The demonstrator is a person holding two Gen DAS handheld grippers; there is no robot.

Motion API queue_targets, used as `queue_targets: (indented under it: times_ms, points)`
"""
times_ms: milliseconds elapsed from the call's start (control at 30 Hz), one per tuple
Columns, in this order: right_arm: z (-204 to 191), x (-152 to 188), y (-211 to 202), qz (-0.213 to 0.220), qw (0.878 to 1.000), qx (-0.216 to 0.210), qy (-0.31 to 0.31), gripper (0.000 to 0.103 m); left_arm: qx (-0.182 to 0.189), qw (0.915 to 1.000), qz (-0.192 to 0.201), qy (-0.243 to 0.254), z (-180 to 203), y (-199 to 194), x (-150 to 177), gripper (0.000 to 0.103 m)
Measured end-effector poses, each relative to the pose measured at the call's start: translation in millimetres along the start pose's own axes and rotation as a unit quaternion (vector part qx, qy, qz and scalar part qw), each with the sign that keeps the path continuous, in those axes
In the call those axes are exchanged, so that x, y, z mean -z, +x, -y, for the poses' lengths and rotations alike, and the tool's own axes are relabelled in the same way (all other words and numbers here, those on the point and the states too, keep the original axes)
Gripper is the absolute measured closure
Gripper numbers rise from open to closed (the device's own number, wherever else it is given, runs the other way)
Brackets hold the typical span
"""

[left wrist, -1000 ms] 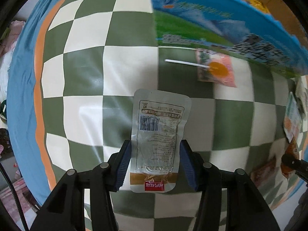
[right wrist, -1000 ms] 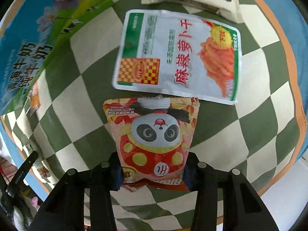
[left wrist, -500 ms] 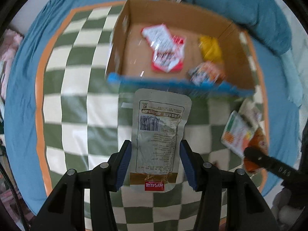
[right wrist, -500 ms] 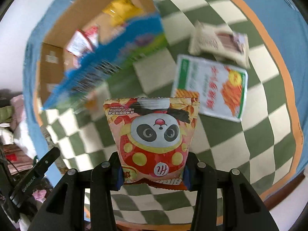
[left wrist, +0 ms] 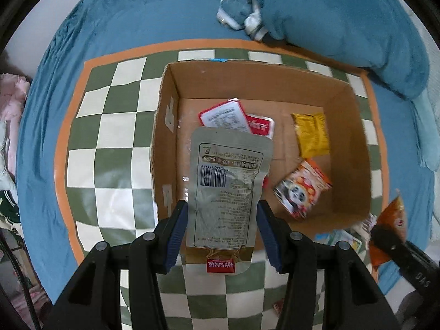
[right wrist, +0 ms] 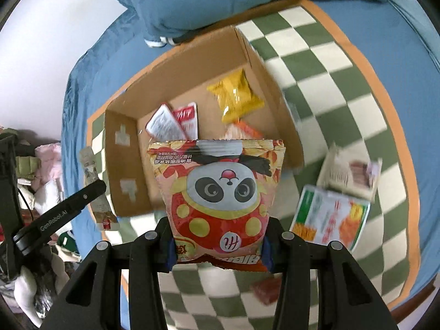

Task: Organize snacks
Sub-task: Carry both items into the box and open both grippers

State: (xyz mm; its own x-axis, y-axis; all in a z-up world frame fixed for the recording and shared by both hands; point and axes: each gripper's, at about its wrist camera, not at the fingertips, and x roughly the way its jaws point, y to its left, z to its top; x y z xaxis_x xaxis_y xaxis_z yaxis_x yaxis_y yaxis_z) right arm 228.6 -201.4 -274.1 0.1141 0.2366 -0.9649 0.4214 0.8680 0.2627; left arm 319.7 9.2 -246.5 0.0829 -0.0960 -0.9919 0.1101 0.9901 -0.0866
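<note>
My left gripper (left wrist: pixel 222 209) is shut on a silver pouch (left wrist: pixel 228 176) with a barcode and points straight down over the near left part of an open cardboard box (left wrist: pixel 354 137). In the box lie red-and-white packets (left wrist: pixel 236 115), a yellow packet (left wrist: pixel 310 134) and a panda packet (left wrist: pixel 302 189). My right gripper (right wrist: pixel 218 243) is shut on a panda snack bag (right wrist: pixel 220 189), which hangs over the near edge of the same box (right wrist: pixel 123 159). In the right wrist view the left gripper's finger (right wrist: pixel 68 206) and its pouch (right wrist: pixel 96 192) show at the left.
The box stands on a green-and-white checkered mat (left wrist: pixel 115 137) with an orange border, on blue bedding (left wrist: pixel 330 13). A white-and-green packet (right wrist: pixel 330 220), a beige packet (right wrist: pixel 352 176) and a small red-brown item (right wrist: pixel 266 288) lie on the mat right of the box. Clothes are piled at far left.
Both grippers have risen off the mat with their packets and moved over the box. The box, seen from the side before, now shows its inside from above.
</note>
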Motion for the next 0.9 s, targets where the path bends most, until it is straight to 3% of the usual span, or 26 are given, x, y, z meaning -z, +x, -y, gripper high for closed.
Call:
queue_targets:
  times_ms: [267, 400, 700, 767, 833, 900]
  points:
    - [-18.6, -60.6, 45.2, -0.009, 1.000, -0.011, -0.007, 0.055, -0.010, 0.9992, -0.037, -0.010, -17.4, 37.5, -62.1, 0.055]
    - [-39.2, -97.3, 72.9, -0.014, 1.000, -0.010, -0.020, 0.055, -0.040, 0.9978, -0.052, -0.007, -25.0, 56.9, -92.3, 0.055]
    - [-77.0, -143.8, 141.5, -0.051, 0.996, 0.023, -0.064, 0.054, -0.072, 0.9941, -0.080, 0.014, -26.1, 87.9, -119.2, 0.051]
    - [-83.1, -149.3, 152.5, -0.052, 0.995, 0.043, -0.077, 0.047, -0.074, 0.9940, -0.078, 0.018, -25.2, 89.8, -121.4, 0.050]
    - [-86.9, -153.1, 156.8, -0.044, 0.994, 0.057, -0.087, 0.019, -0.064, 0.9945, -0.082, 0.014, -26.2, 91.2, -123.3, 0.045]
    - [-89.7, -155.9, 159.1, -0.042, 0.993, 0.064, -0.091, 0.018, -0.058, 0.9950, -0.081, 0.011, -27.0, 91.7, -124.9, 0.041]
